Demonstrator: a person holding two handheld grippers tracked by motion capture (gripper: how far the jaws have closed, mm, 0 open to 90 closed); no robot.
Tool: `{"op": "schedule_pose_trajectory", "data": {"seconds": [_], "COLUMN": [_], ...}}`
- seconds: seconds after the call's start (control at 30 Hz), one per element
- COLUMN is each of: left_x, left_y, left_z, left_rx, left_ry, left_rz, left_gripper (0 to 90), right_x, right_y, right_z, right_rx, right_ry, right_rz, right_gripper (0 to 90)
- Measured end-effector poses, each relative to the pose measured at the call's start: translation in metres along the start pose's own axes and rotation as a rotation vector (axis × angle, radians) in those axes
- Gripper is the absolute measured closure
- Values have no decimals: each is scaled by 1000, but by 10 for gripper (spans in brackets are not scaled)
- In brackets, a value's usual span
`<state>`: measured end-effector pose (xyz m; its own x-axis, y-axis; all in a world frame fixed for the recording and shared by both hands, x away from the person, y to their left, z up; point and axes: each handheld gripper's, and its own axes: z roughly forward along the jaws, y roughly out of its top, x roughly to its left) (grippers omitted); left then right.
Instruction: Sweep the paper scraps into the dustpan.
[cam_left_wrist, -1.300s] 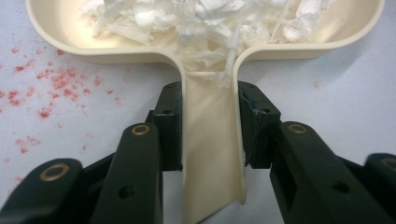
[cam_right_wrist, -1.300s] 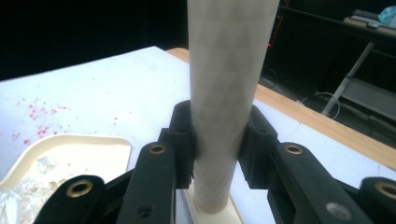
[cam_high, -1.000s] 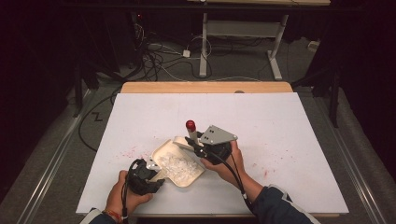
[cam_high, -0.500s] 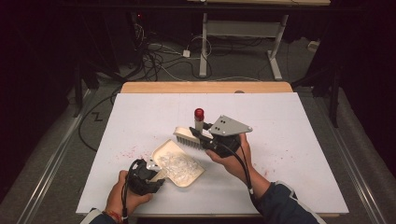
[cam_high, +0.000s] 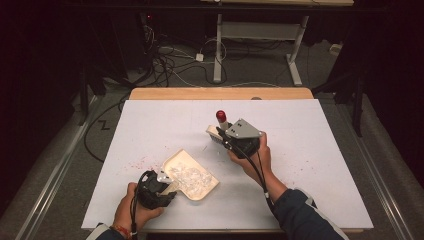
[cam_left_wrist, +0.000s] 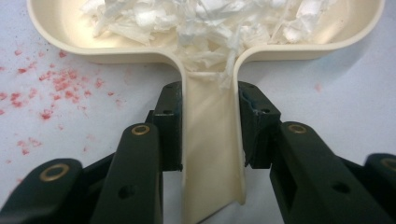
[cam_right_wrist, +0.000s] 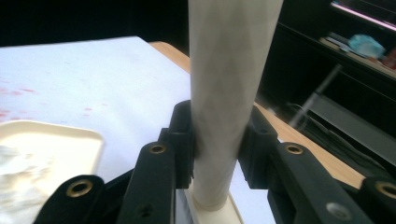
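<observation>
White sheet (cam_high: 310, 165) covers the table, with a wooden edge (cam_high: 220, 93) showing at twelve o'clock. Red specks (cam_high: 145, 161) scatter toward eight o'clock. Beyond, on the floor, cables (cam_high: 172, 65) tangle at eleven, and a white desk frame (cam_high: 295, 60) stands at one o'clock.

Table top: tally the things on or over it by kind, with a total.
Hand-held tools: 2, the left tool shut on the dustpan handle, the right tool shut on the brush handle.
Cream dustpan, holding white shreds: 1.
Brush with a red-tipped handle: 1.
Pile of white shreds: 1.
Total: 5.
</observation>
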<state>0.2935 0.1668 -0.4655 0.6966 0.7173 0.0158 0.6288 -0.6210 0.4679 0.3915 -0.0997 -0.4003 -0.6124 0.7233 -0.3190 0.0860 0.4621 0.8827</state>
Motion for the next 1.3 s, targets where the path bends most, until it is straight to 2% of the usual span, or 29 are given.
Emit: {"op": "schedule_pose_trajectory", "data": {"seconds": [0.03, 0.07, 0.13, 0.2, 0.23, 0.27, 0.3, 0.33, 0.37, 0.4, 0.43, 0.47, 0.57, 0.6, 0.7, 0.73, 0.77, 0.8, 0.87, 1.0, 1.1, 1.2, 1.23, 1.27, 1.3], "left_x": [0, 0, 0, 0, 0, 1, 1, 1, 1, 1, 1, 1, 0, 1, 2, 3, 3, 3, 5, 7, 11, 11, 11, 12, 14], "left_y": [0, 0, 0, 0, 0, 0, 0, 0, 0, 0, 0, 0, 0, -1, -1, -1, -1, -1, -2, -5, -6, -6, -5, -5, -4], "left_z": [0, 0, 0, 0, 0, 0, 0, 0, 0, 0, 0, 0, 0, 0, 0, -1, -1, -1, -3, -8, -7, -7, -7, -6, -6], "left_rx": [0, 0, 2, 1, -1, -3, -4, -4, -1, -1, -1, 2, -1, 0, -3, 1, 1, 3, 5, 13, 16, 30, 32, 40, 42], "left_ry": [0, 0, -1, -2, -3, -5, -5, -5, -6, -6, -6, -6, -4, -6, -15, -20, -19, -20, -20, -18, -27, -23, -23, -26, -32], "left_rz": [0, 0, 1, 0, -1, -4, -5, -5, -1, -2, -1, 0, -2, -2, -12, -13, -13, -11, -15, -29, -45, -36, -34, -33, -32], "left_gripper": [635, 634, 634, 634, 634, 635, 634, 634, 634, 634, 634, 634, 634, 634, 634, 635, 635, 635, 634, 635, 635, 635, 635, 635, 635], "right_x": [0, 3, 10, 21, 21, 30, 33, 33, 37, 45, 45, 51, 57, 58, 54, 50, 50, 42, 34, 21, 15, 13, 13, 15, 19], "right_y": [0, -1, 0, 1, 1, 3, 4, 4, 6, 10, 10, 15, 18, 21, 23, 26, 26, 27, 27, 22, 14, 6, 6, 4, 2], "right_z": [0, 3, 4, 4, 4, 1, -1, -1, -5, -12, -12, -20, -27, -36, -44, -50, -50, -53, -55, -57, -49, -35, -35, -30, -17], "right_rx": [0, -3, -4, -1, -1, -7, -9, -9, -13, -23, -23, -31, -42, -57, -76, -96, -96, -106, -112, -102, -73, -38, -38, -32, -27], "right_ry": [0, 21, 37, 91, 91, 141, 164, 164, 193, 244, 244, 290, 294, 308, 306, 277, 277, 254, 244, 198, 155, 121, 121, 120, 108], "right_rz": [0, 10, -11, -21, -21, -21, -15, -15, -13, -17, -17, -22, -49, -59, -46, -47, -47, -37, -16, -1, -10, -4, -4, -8, -28], "right_gripper": [704, 705, 704, 702, 702, 701, 702, 702, 703, 704, 704, 705, 705, 705, 705, 704, 704, 704, 704, 704, 704, 704, 704, 705, 704]}}
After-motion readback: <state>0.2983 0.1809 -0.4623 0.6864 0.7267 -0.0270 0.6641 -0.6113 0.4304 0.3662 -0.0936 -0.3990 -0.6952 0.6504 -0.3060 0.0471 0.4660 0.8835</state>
